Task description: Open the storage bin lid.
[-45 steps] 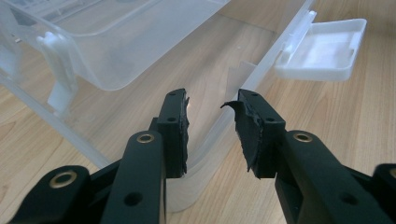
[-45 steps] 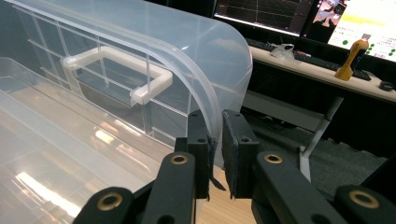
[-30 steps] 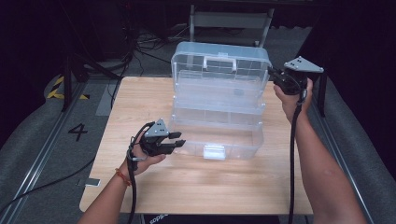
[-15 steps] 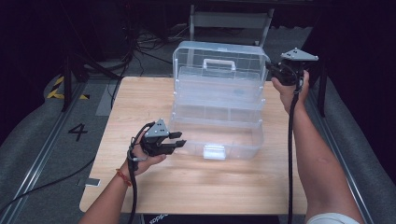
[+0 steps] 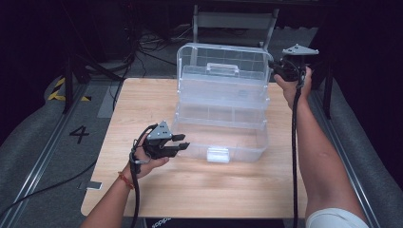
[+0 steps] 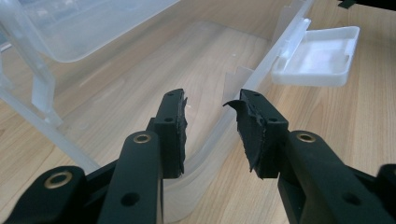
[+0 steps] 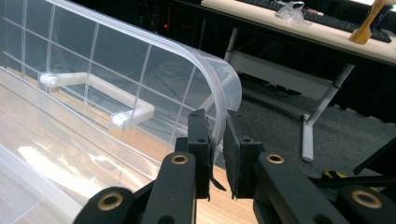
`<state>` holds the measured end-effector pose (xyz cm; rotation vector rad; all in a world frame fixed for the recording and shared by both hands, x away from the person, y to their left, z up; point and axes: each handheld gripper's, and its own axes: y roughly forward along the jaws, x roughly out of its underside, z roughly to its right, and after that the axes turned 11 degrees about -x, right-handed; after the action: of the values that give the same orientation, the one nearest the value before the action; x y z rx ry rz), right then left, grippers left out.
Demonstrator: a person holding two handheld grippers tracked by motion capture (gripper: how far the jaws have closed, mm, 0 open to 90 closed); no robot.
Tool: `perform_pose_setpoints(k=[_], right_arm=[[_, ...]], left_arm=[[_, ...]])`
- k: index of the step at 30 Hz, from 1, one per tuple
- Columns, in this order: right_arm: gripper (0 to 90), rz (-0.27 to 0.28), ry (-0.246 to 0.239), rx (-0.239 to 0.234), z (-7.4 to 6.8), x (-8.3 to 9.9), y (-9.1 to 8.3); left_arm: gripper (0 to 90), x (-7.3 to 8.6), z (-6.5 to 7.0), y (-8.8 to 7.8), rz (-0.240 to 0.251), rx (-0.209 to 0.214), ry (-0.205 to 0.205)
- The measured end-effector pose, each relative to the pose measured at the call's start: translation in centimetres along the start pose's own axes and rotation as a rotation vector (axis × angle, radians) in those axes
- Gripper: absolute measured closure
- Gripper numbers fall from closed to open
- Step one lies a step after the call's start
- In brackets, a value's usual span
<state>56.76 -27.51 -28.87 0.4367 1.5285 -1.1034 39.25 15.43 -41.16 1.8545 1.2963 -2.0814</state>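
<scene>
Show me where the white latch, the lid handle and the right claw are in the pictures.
white latch [image 6: 318, 57]: left gripper view, its flat top face.
lid handle [image 5: 222, 69]: high view, middle of its bar.
right claw [image 7: 218, 148]: right gripper view, midway between its tips, at the lid edge.

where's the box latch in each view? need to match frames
High view: latch at the front wall of the clear box, lower middle.
Left gripper view: latch upper right, flipped out over the table, beyond the open jaws.
Right gripper view: not in it.
Shared landmark: the lid handle, also at.
</scene>
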Motion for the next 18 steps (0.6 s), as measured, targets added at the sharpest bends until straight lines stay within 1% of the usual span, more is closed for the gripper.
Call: perform_pose_setpoints(k=[1, 5, 9, 12, 15, 18], right_arm=[[81.8, -0.004, -0.003, 0.002, 0.1, 0.0, 0.1], [81.6, -0.011, 0.012, 0.0, 0.4, 0.0, 0.7], [81.3, -0.021, 0.028, -0.005, 0.8, 0.0, 1.2], [81.0, -0.024, 0.024, -0.001, 1.0, 0.1, 1.6], [80.9, -0.026, 0.039, -0.007, 1.3, 0.2, 1.9], [80.8, -0.032, 0.04, -0.007, 1.5, 0.2, 2.3]], left_arm=[[63.1, 0.0, 0.0, 0.0, 0.002, 0.001, -0.003], [63.0, 0.0, 0.0, 0.0, 0.002, 0.0, 0.0], [63.0, 0.1, 0.0, 0.0, 0.005, 0.0, -0.006], [63.0, 0.1, 0.0, 0.0, 0.006, 0.002, -0.005], [63.0, 0.1, 0.0, 0.0, 0.01, 0.002, -0.007], [63.0, 0.1, 0.0, 0.0, 0.007, 0.002, -0.004]])
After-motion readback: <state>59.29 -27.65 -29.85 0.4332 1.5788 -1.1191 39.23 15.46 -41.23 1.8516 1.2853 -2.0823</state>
